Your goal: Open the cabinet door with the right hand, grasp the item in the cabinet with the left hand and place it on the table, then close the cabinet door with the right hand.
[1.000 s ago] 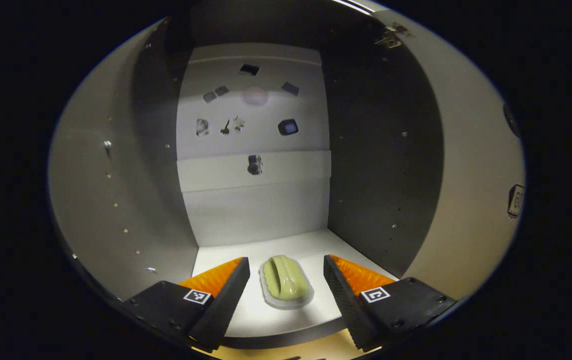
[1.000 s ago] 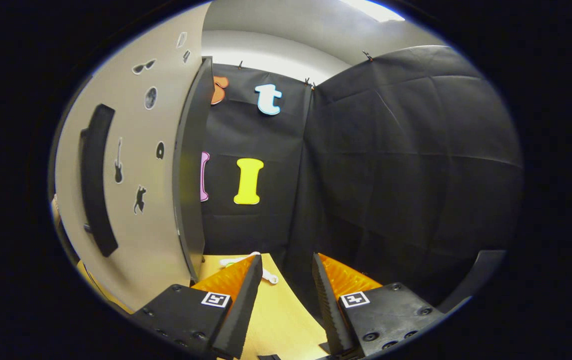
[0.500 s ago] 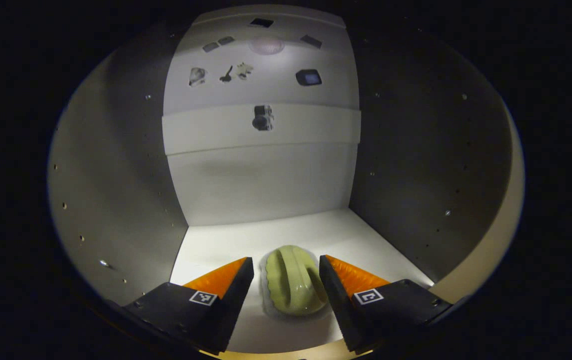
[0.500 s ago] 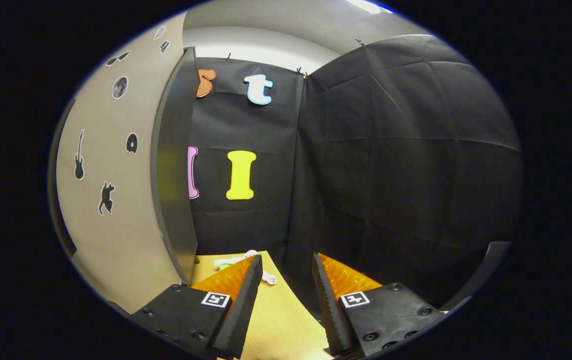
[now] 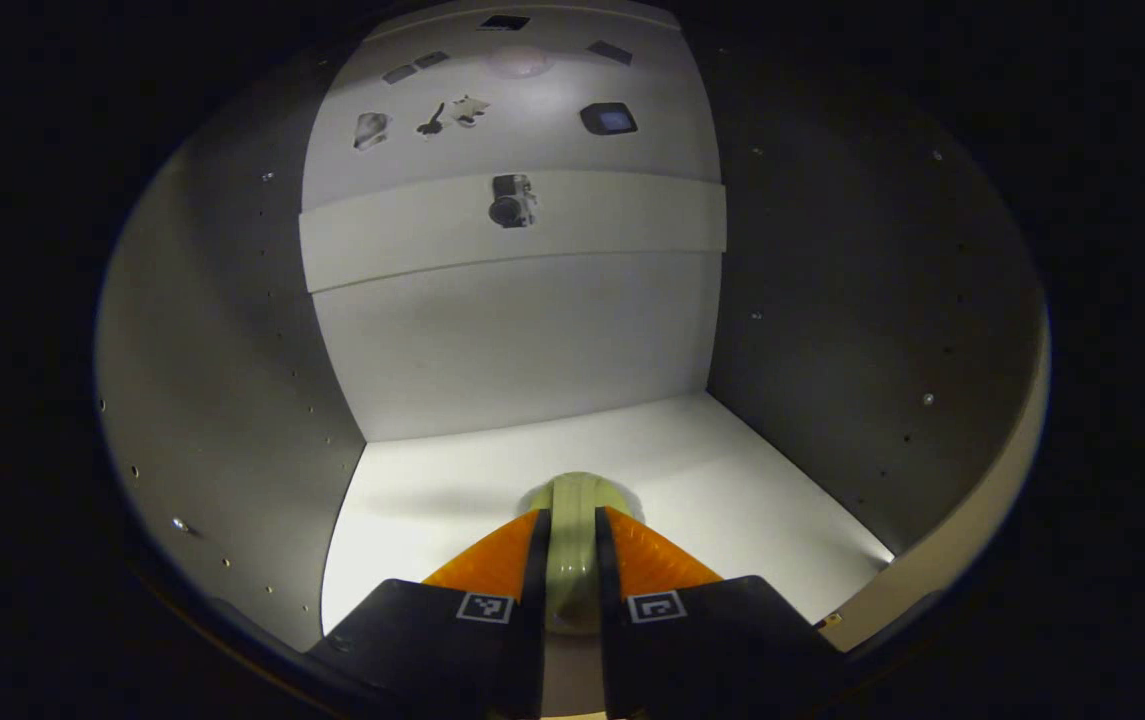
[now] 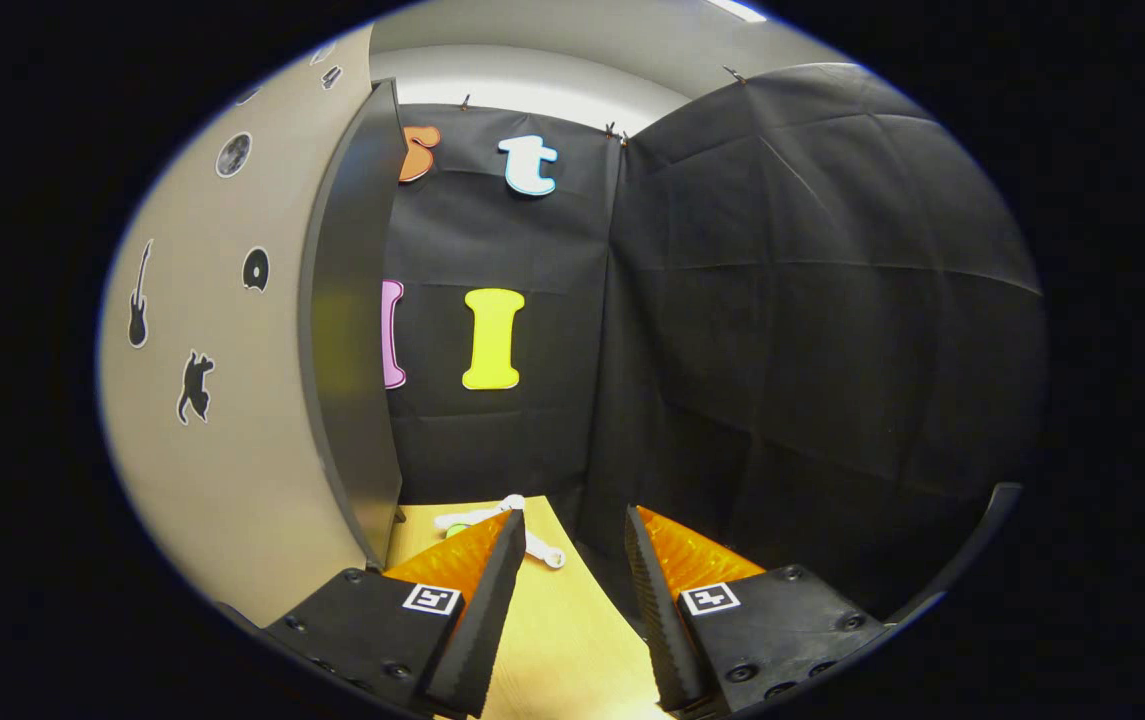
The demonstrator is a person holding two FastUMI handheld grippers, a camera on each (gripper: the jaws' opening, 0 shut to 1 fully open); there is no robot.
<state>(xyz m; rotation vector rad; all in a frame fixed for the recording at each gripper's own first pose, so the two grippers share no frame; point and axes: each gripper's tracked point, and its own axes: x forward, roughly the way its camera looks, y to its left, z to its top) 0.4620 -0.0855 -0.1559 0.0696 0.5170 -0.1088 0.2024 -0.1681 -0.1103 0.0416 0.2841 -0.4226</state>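
In the left gripper view we see our left tongs [image 5: 570,560] deep inside the cabinet [image 5: 232,330], both fingers pressed against the sides of the pale green ridged item [image 5: 573,540], pinching it. It sits on the white cabinet floor [image 5: 732,490], near the front edge, well apart from the back wall with its small stickers [image 5: 510,200]. In the right gripper view our right tongs [image 6: 572,580] are spread and hold nothing, above the yellow wooden counter [image 6: 562,640]. The open cabinet door [image 6: 232,400] stands to their left, with a small white object [image 6: 532,545] lying on the counter beyond it.
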